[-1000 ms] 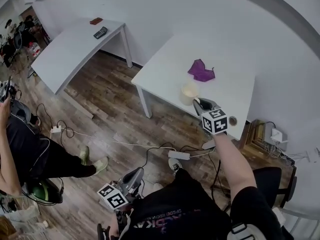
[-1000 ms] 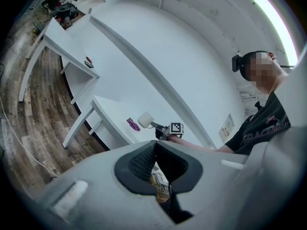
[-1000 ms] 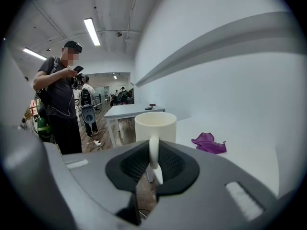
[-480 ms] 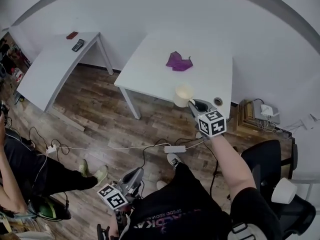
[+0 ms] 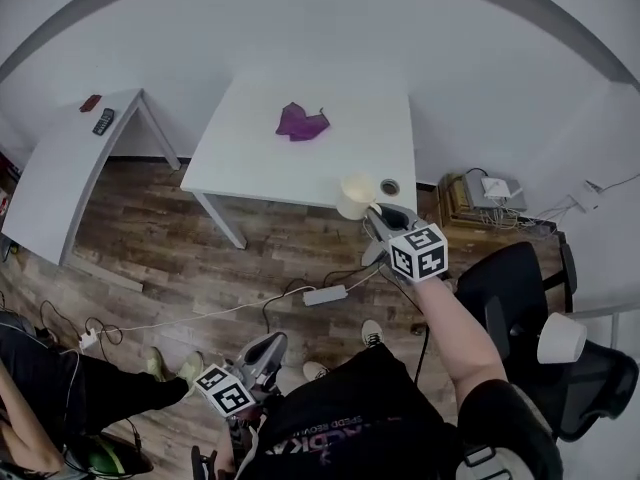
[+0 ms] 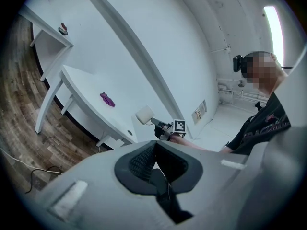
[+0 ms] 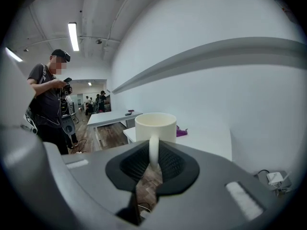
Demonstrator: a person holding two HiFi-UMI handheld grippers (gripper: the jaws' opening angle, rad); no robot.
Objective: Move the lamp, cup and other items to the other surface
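We list one plain cream cup (image 7: pixel 154 127); right gripper (image 7: pixel 153 161) grasps its handle (image 7: pixel 153 150), seen only in that gripper's view. Left gripper (image 6: pixel 154 150) clenched, empty.

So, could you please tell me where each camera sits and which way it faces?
Head view: on the person's head, looking steeply down at the white table; shows left hand-held gripper, right hand-held gripper, forearm, torso.
Left gripper view: on the left hand-held gripper, facing across toward the table; shows its jaws, forearm, torso.
Right gripper view: on the right hand-held gripper, facing past the held cup; shows only its jaws.
Shared: all three show cup and purple cloth.
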